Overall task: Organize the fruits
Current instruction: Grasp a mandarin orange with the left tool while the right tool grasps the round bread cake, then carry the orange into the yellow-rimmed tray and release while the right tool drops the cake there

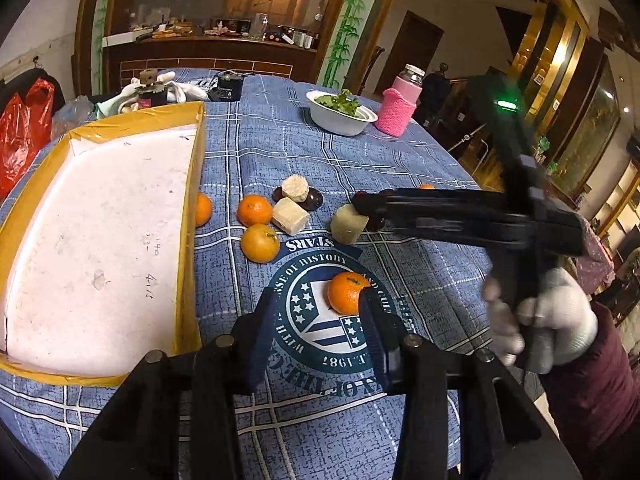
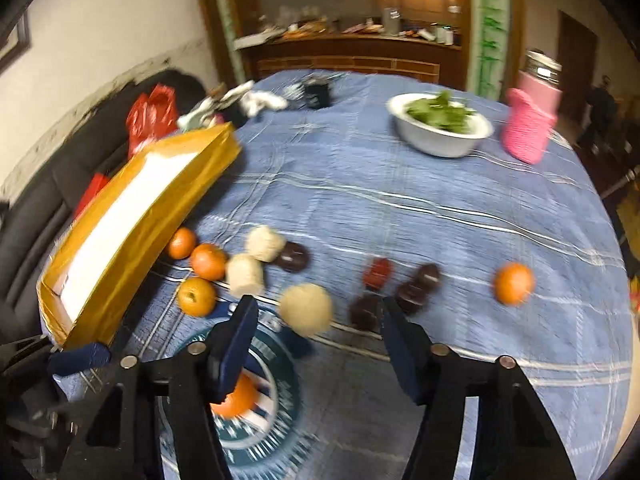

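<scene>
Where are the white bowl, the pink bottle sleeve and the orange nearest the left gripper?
white bowl [image 1: 340, 122]: left wrist view, outer wall.
pink bottle sleeve [image 1: 398, 112]: left wrist view, knit side.
orange [image 1: 346, 292]: left wrist view, peel centre.

Home dining room — table under a blue plaid tablecloth [image 1: 320, 152], white bowl of greens [image 1: 340, 114], pink knit-sleeved jar [image 1: 400, 108]. Behind it a cluttered wooden sideboard [image 1: 208, 52], bamboo-painted pillar [image 1: 346, 24] — lived-in house.

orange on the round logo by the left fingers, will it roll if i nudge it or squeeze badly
Probably: the orange looks round and rests loose on the flat tablecloth, so an off-centre push could send it rolling. Its peel seems smooth, so it might slip from the open left gripper.
</scene>
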Demonstrator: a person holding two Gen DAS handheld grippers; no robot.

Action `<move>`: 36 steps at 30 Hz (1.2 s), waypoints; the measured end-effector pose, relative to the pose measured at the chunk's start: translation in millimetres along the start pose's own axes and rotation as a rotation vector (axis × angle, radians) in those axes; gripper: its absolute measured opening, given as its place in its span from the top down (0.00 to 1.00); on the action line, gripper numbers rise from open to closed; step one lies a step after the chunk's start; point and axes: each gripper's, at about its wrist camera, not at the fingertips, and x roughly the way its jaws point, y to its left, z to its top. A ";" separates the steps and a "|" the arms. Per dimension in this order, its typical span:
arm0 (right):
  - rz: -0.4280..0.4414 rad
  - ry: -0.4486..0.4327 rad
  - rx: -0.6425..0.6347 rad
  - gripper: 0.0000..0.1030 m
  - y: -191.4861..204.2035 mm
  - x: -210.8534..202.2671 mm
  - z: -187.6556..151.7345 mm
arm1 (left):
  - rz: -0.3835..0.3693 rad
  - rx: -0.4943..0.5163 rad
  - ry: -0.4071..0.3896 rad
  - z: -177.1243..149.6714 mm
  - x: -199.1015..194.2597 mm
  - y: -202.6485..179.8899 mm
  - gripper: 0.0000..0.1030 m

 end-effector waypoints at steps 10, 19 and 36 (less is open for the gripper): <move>-0.031 0.074 0.016 0.60 2.5 48.4 4.3 | -0.021 0.036 0.043 -1.0 14.4 -6.9 0.61; 0.003 -0.012 0.088 0.60 -22.1 0.3 -9.0 | 0.001 0.134 0.103 9.8 55.5 -40.0 0.61; 0.053 -0.107 0.085 0.60 3.6 -64.0 -13.5 | -0.014 -0.027 0.059 16.8 31.8 1.9 0.67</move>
